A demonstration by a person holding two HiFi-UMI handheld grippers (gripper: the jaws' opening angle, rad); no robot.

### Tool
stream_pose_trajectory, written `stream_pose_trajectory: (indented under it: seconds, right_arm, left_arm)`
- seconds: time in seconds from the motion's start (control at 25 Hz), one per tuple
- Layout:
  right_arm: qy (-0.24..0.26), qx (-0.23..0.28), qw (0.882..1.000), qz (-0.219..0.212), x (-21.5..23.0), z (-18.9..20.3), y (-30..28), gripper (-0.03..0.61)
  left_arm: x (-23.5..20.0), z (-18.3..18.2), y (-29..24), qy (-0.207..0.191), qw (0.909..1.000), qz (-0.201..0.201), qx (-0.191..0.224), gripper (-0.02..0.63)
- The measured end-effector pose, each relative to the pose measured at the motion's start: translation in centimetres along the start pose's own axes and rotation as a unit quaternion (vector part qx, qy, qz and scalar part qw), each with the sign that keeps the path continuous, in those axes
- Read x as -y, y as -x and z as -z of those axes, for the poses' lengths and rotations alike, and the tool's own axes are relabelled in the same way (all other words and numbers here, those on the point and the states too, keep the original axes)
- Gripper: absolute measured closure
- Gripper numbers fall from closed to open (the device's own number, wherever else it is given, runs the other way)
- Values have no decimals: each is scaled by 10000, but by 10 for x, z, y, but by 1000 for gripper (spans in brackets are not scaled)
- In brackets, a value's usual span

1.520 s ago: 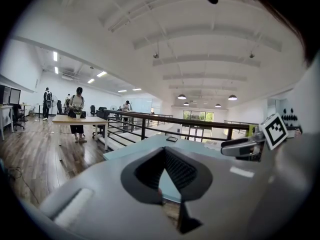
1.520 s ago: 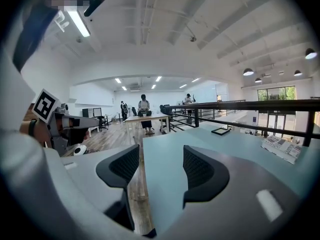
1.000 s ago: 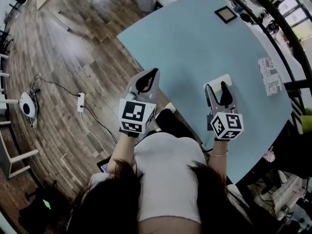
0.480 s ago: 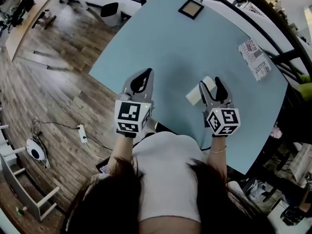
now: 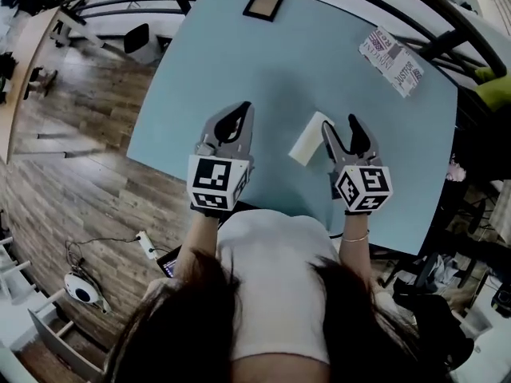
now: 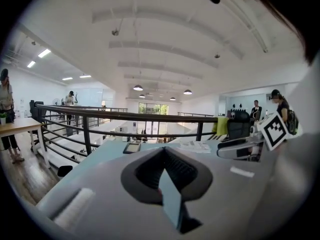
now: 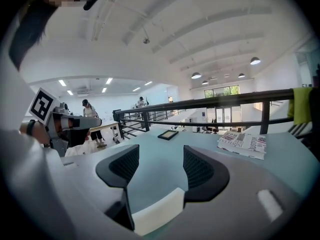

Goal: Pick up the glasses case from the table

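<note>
The glasses case (image 5: 308,140) lay flat on the table (image 5: 239,62), close to its near edge and about midway along it, well apart from the dark frame (image 5: 263,4) at the far edge and the printed paper (image 5: 390,50) toward the far right corner; it looked like a plain white oblong box with smooth sides, so it was probably stiff and light, unlikely to give under the pads but likely to slide on the table or slip if pinched only at a corner; the safest hold seemed to be across its narrow width, near the middle of its length, with one jaw on each long side

The right gripper (image 5: 340,124) hung over the table just beside the case, its jaws standing well apart with bare table showing between them; in the right gripper view the white case showed low between the jaws, but neither pad pressed on it, so it held nothing; the gap looked wide enough to take the narrow side of the case

The left gripper (image 5: 243,112) hung above the table's near edge, to the left of the case and apart from it; its jaws were closed tip to tip with nothing between them
</note>
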State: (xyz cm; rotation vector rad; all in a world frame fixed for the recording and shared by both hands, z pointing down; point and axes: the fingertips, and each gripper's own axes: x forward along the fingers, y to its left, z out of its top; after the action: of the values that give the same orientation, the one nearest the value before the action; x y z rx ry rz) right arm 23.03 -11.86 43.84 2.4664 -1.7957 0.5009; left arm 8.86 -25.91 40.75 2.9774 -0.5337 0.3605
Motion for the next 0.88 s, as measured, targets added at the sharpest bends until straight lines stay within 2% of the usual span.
stream_pose_trajectory:
  seconds: [0.32,0.6,0.88]
  right_arm:
    - [-269,-115,9977,611,3,9,3,310]
    - [-514,-168,9915,1182,-6,14,-2,282]
    - [-591,-206,9886,1368,-8,20,-4,256]
  left_arm:
    - [11,-8,-32,-135,9968,792,-52,557]
    - [18,-11,-47,-273,9870,1576,-136,557]
    - [33,-5,-58,-313,9807,1917,-202,557]
